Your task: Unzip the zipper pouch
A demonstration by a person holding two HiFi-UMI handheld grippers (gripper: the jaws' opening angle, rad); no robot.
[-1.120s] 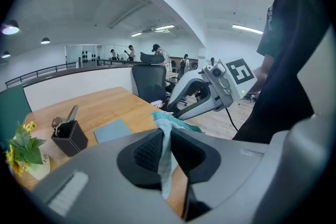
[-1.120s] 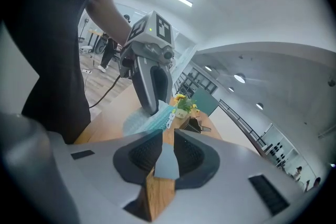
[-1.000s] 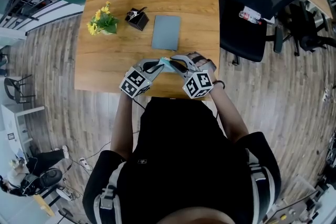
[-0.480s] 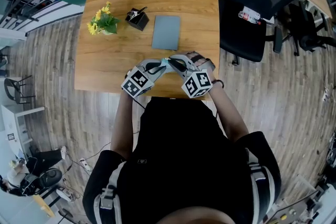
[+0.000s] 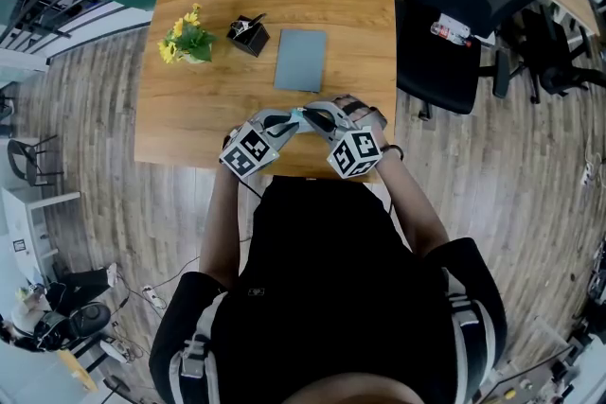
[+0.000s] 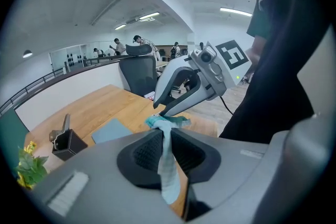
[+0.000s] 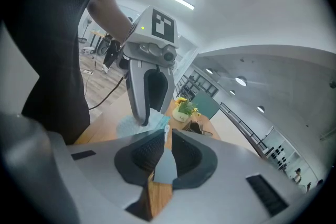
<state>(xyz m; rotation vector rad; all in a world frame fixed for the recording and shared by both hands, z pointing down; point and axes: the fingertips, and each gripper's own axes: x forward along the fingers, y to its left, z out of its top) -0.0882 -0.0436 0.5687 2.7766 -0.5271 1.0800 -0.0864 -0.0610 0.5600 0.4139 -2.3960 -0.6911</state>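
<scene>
- Clamping the left gripper point(image 6: 164, 134) shut on a fold of the pale teal zipper pouch point(image 6: 169, 176), held over the near edge of the wooden table point(image 5: 237, 33).
- Meeting it tip to tip with the right gripper point(image 7: 164, 136), jaws just closed further and pressed on a grey-blue flap of the same pouch.
- Leaving a grey pad point(image 5: 300, 59) flat at mid-table, just beyond.
- Flanking that pad, to its left, with a black holder point(image 5: 248, 33) and yellow flowers point(image 5: 185, 38).
- Passing the table's right side to a black office chair point(image 5: 464, 5).

Pale teal pouch point(image 6: 168, 122), grey pad point(image 5: 300, 59)
</scene>
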